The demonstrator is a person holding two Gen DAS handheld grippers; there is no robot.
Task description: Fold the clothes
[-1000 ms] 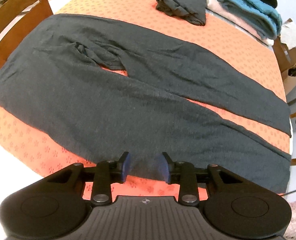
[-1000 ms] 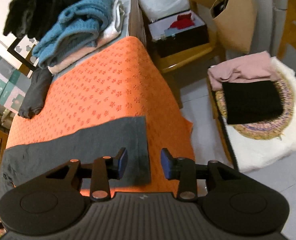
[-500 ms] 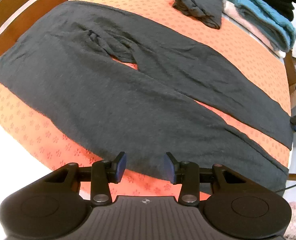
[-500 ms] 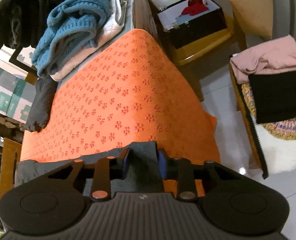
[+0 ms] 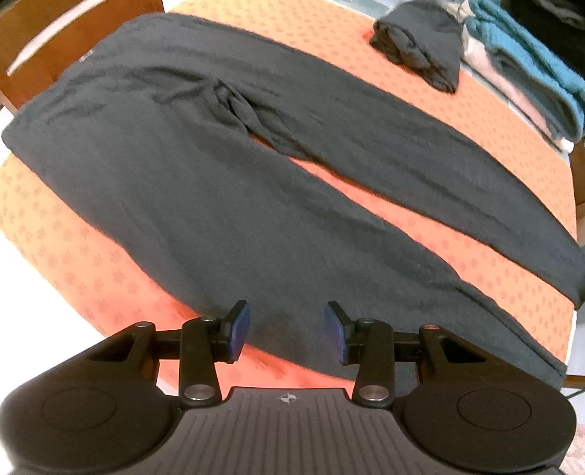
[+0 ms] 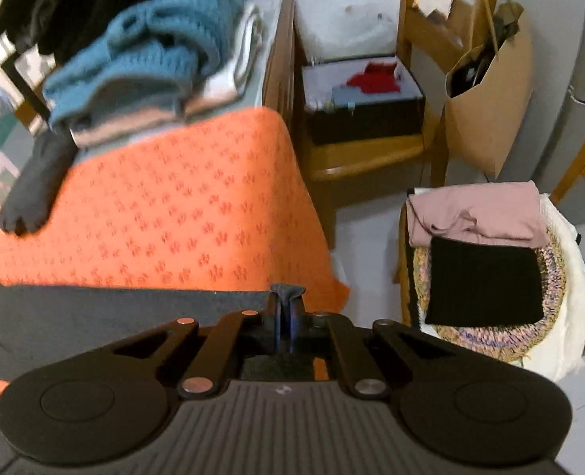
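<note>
Dark grey trousers point(image 5: 253, 166) lie flat on the orange patterned tablecloth point(image 5: 75, 277), waist at the left, both legs running to the right. My left gripper point(image 5: 286, 328) is open just above the near leg's lower edge, with nothing pinched between its blue pads. In the right wrist view my right gripper point(image 6: 286, 316) is closing on the hem corner of a trouser leg point(image 6: 94, 316) at the table's right end. A fold of the grey cloth is bunched between its pads and sticks up above them.
A rolled dark garment point(image 5: 423, 45) and a stack with a blue knit point(image 5: 530, 79) sit at the far right of the table. A wooden chair point(image 5: 75, 19) stands at the left. Past the right end are a boxed chair point(image 6: 363, 107), a paper bag point(image 6: 486, 99) and a seat with folded pink and black clothes point(image 6: 482, 277).
My right gripper moved over the trouser leg's hem corner and shut on it. My left gripper opened a little wider and shifted along the near leg's edge.
</note>
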